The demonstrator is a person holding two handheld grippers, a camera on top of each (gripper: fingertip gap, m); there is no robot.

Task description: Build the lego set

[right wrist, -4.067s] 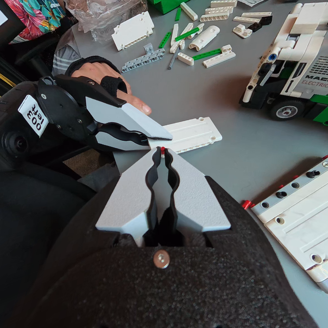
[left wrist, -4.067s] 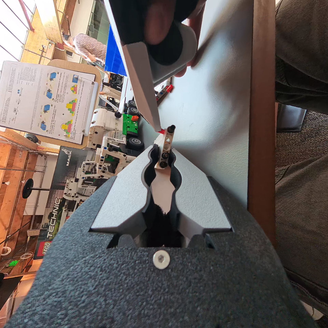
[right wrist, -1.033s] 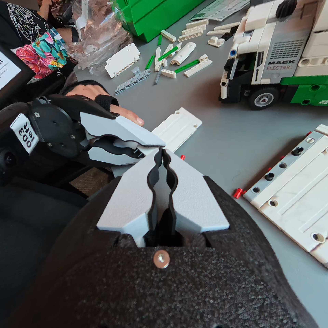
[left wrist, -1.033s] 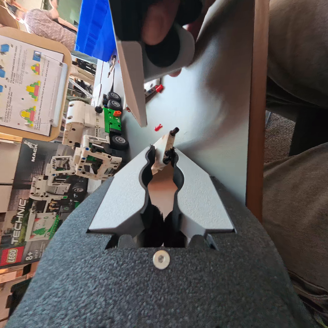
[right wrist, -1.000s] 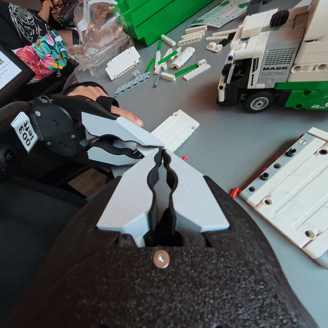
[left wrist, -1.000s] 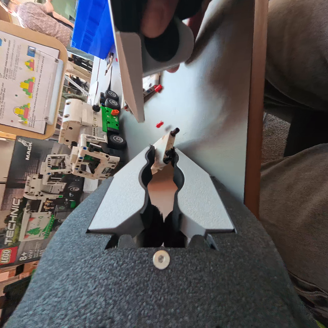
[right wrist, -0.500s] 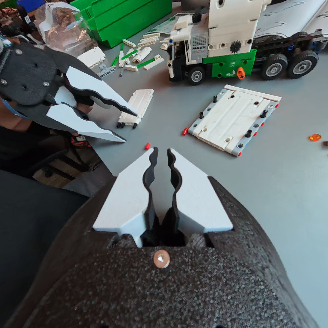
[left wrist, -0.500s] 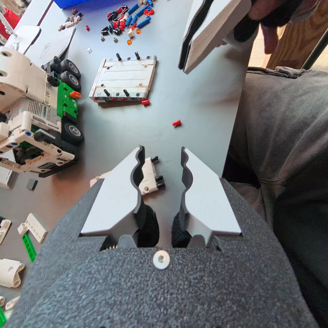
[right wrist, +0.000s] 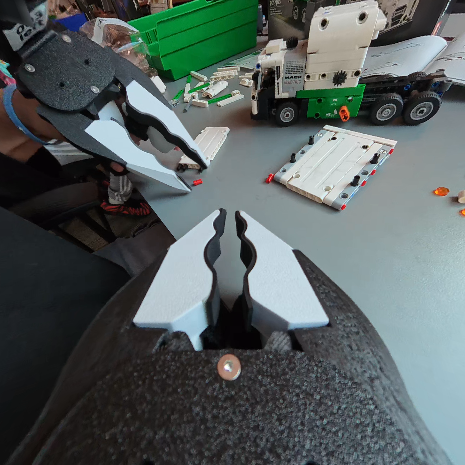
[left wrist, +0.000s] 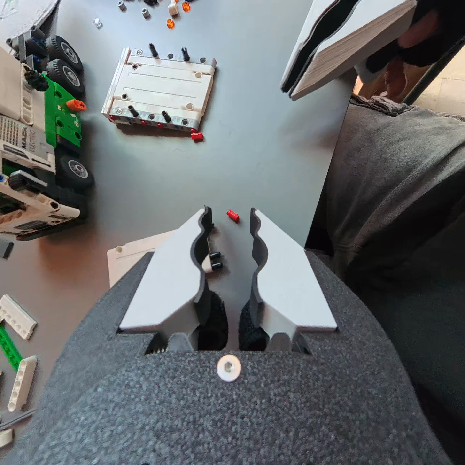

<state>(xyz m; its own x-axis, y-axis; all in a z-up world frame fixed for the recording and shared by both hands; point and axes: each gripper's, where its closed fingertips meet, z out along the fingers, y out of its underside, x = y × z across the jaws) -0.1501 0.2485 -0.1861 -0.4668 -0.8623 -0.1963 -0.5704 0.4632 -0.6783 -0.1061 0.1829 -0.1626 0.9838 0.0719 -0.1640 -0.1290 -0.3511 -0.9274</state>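
My left gripper [left wrist: 229,210] is open just above the grey table. A small red pin [left wrist: 232,216] lies loose on the table between its fingertips, touching neither pad. A white panel with black pins [left wrist: 141,251] lies on the table under its left finger. From the right wrist view the left gripper [right wrist: 197,176] hangs open over the same red pin [right wrist: 197,182] and white panel [right wrist: 210,144]. My right gripper [right wrist: 230,211] is slightly open and empty, held back over the table's near edge. It also shows in the left wrist view [left wrist: 327,50].
A larger white and grey panel assembly [right wrist: 332,163] with black and red pins lies mid-table. A white and green toy truck [right wrist: 327,75] stands behind it. A green bin [right wrist: 201,37], loose beams [right wrist: 214,93] and orange studs [right wrist: 441,191] lie about. A person's lap [left wrist: 402,201] borders the table edge. The left gripper's tips are roughly 9 centimeters from the right gripper's.
The left gripper let go of the white panel, which now lies on the table, and swung over the fallen red pin, jaws narrowing a little. The right gripper drew back and parted slightly, empty.
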